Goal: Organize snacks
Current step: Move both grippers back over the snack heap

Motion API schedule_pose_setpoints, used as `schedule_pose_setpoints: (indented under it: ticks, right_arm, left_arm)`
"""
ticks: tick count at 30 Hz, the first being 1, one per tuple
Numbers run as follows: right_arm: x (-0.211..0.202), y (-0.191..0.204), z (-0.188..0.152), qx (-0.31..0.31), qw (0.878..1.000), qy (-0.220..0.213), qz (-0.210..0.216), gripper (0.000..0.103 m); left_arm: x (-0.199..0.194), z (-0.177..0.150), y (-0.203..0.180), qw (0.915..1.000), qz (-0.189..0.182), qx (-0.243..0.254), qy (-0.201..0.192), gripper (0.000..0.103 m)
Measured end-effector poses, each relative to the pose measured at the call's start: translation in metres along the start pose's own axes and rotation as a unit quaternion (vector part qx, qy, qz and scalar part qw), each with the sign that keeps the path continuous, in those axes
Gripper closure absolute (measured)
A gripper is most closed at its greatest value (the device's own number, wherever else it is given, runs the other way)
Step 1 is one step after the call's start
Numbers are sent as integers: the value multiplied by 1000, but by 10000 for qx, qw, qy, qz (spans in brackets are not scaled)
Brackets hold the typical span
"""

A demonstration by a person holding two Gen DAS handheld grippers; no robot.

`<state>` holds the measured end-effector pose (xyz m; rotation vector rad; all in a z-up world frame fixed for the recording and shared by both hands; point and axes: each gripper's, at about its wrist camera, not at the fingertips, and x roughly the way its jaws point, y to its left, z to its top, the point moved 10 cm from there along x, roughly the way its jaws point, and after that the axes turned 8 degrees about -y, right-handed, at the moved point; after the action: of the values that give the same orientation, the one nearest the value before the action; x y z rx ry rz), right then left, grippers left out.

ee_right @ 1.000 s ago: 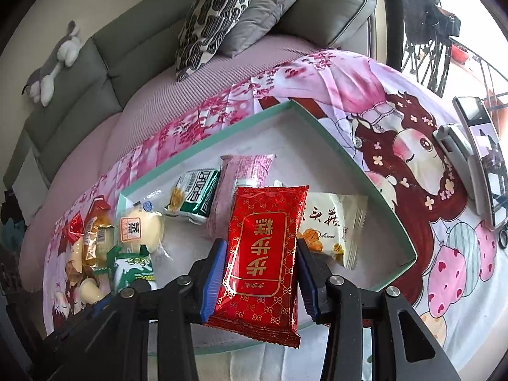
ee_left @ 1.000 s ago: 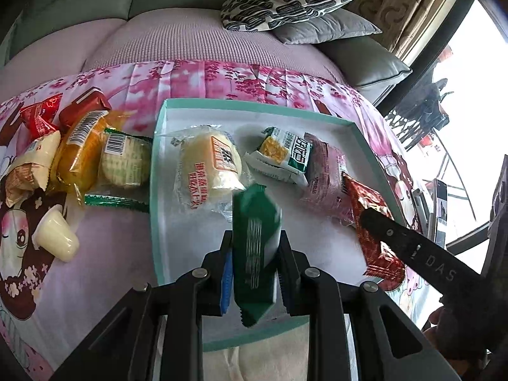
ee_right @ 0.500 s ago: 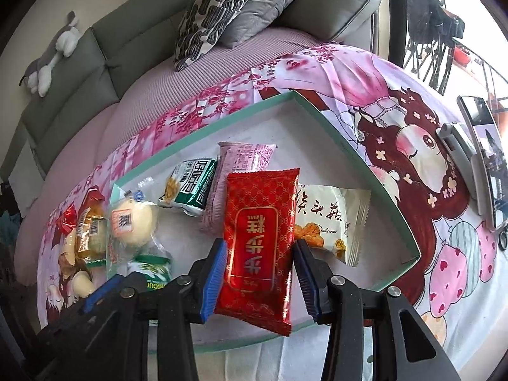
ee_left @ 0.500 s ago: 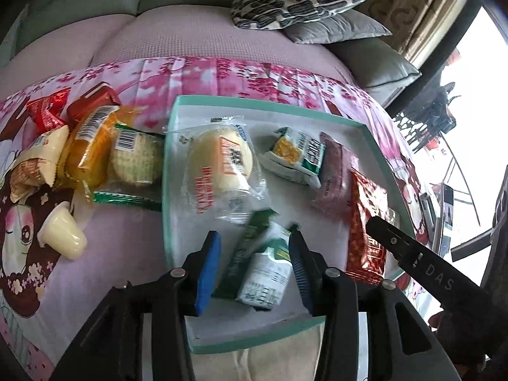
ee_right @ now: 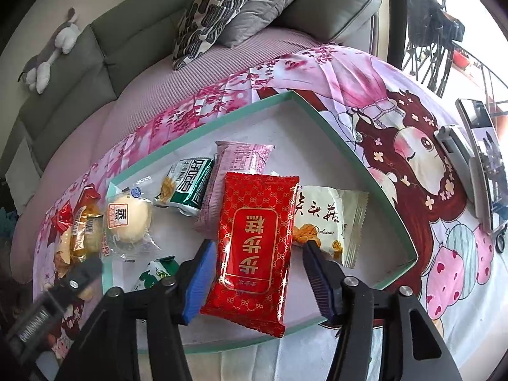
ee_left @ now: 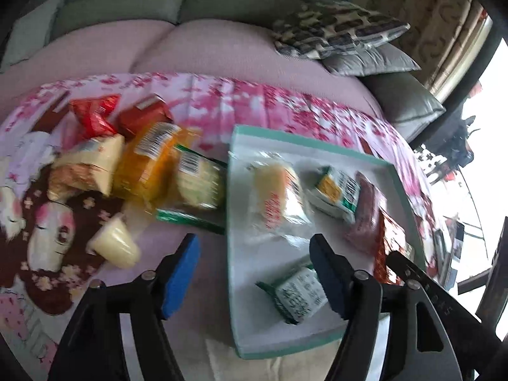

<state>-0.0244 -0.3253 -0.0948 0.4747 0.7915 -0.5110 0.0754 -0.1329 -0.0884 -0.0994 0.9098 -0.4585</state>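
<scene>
A teal-rimmed white tray (ee_left: pixel 244 354) (ee_right: pixel 358 165) lies on a pink printed cloth. My left gripper (ee_left: pixel 254 263) is open and empty, over the tray's left rim. The green-and-white packet (ee_left: pixel 297 290) lies in the tray's near part, by my right finger. My right gripper (ee_right: pixel 254 276) is open; the red packet (ee_right: pixel 254 241) lies flat in the tray between its fingers. In the tray also lie a bun in clear wrap (ee_right: pixel 127 219), a green packet (ee_right: pixel 187 187), a pink packet (ee_right: pixel 235 171) and a cream packet (ee_right: pixel 327 222).
Several loose snacks lie on the cloth left of the tray: a jelly cup (ee_left: pixel 116 243), an orange packet (ee_left: pixel 149 165), a pale packet (ee_left: pixel 197 181), red packets (ee_left: pixel 95 114). A phone (ee_right: pixel 485 158) lies at the right. Cushions (ee_right: pixel 222 9) sit behind on the sofa.
My left gripper let go of the green-and-white packet, opened wide and swung left. My right gripper set the red packet down in the tray and opened.
</scene>
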Motion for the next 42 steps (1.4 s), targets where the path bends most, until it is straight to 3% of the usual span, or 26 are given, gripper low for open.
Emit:
schedule_pose_setpoints:
  ticks: [3,7,12,14,15,16,17,19,28,32,42]
  right_arm:
    - [0,4,0,-137,9999,-47,1,27]
    - [-1,11,1,-329,9994,-114,10,15]
    - [-2,18,0,-484,9987,-151,62,13]
    - [-2,22,0,-535,9984,-179,103,13]
    - [-3,24,0,-552,9982,-191,140,10]
    - [-3,25,0,-560,9981,-204,160,1]
    - [-4,27,1,-579,9979,-244,175,0]
    - [-6,30,2,-617,9974,-305,201,0]
    - [-18,63,3,-855,9932,-609,505,0]
    - [-17,87,-8,-1004,9907,-453,797,0]
    - [-14,113,-15,-1161,9871,-412,1018,0]
  left_arm:
    - [-4,5,15,9992,388,-3,-112,20]
    - [-2,3,39,9940,1088,116,-33,20]
    - [-2,-4,62,9873,1583,57,124,20]
    - [-4,-4,69,9858,1673,-6,127,19]
    - [-4,-5,72,9853,1703,-37,124,19]
    - [-4,-4,73,9850,1721,-59,121,19]
    - [-6,-4,77,9844,1756,-100,106,17]
    - [-8,-3,80,9835,1800,-146,70,3]
    - [-22,12,115,9778,2027,-494,-172,3]
    - [-25,15,131,9784,1989,-559,-121,3]
    - [-48,23,191,9648,2517,-735,-223,3]
